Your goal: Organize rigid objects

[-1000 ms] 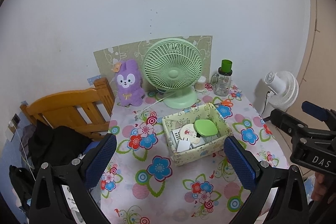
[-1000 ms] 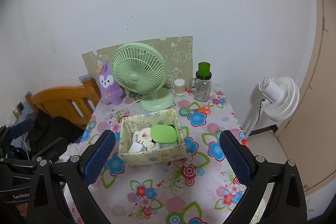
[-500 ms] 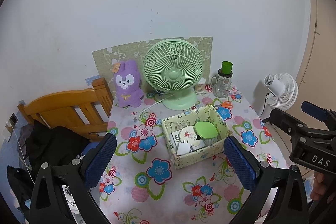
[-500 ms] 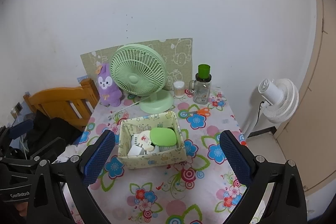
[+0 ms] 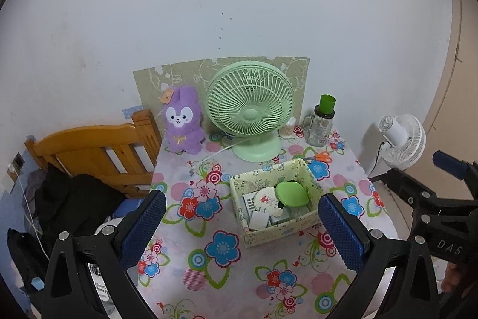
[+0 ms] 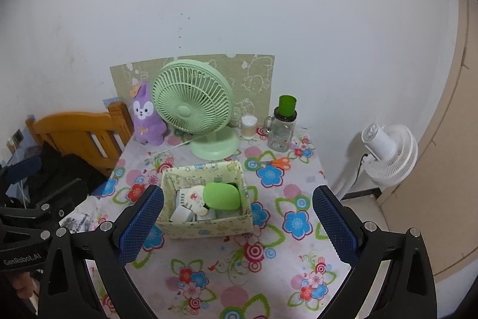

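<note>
Left wrist view | left tool (image 5: 240, 229) spread wide, empty, above flower-print surface (image 5: 209, 274) | right tool (image 6: 237, 224) likewise spread, empty | pale patterned cardboard box (image 5: 277, 232) mid-surface, holding glossy green oval case (image 5: 292, 194), round white compact, white blocks | mint-green desk fan (image 5: 250, 109) behind box.

left gripper (image 5: 240, 226) jaws wide apart, empty, above table (image 5: 209, 283) | box (image 5: 277, 232) holds green case (image 5: 292, 193)

Your desk (image 6: 277, 268) wears a white cloth printed with red, blue and pink flowers. You see a pale-yellow cartoon-print box (image 6: 206, 224) holding a lime-green oval case (image 6: 221, 196), a mint-green fan (image 6: 191, 106) and a purple plush rabbit (image 6: 148, 118).
</note>
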